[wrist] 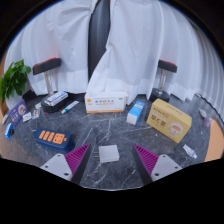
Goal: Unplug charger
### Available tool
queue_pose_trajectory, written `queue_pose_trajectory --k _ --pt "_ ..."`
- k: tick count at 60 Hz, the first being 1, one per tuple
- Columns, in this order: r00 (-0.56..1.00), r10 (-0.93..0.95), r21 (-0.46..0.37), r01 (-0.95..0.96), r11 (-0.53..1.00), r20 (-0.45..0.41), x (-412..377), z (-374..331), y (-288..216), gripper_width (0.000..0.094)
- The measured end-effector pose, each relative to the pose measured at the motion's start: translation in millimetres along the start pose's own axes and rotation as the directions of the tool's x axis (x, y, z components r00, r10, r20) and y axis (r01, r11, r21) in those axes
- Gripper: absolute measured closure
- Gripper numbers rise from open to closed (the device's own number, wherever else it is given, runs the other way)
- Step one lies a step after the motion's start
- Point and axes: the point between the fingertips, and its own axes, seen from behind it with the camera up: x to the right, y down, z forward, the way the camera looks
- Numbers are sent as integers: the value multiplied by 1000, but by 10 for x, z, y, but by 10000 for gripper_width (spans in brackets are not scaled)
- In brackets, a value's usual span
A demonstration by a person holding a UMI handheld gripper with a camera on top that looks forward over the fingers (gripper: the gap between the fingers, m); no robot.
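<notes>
A white power strip (55,99) lies at the far left of the dark marble table (115,128), well beyond my fingers. I cannot make out a charger plugged into it at this distance. My gripper (112,150) is open and empty, held above the table's near part. Its magenta pads (76,159) stand wide apart. A small white square thing (108,153) lies flat on the table between the fingertips, with a gap on each side.
A blue tray of orange items (52,138) lies ahead left. A white box (106,102), a small blue-and-white box (135,112) and a yellow box (168,120) stand across the middle. A green plant (14,80) is far left. Two chairs (45,68) stand behind the table.
</notes>
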Motion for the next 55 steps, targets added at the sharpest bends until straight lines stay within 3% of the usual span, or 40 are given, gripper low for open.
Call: queue_pose_trajectory --k 14,33,55 --pt "1000 -24 58 25 998 -15 -210 -1111 -26 86" --pt "999 -23 76 26 997 -44 -798 -2787 422 80" --pt "997 -54 86 59 995 -63 -1028 -3359 569 83"
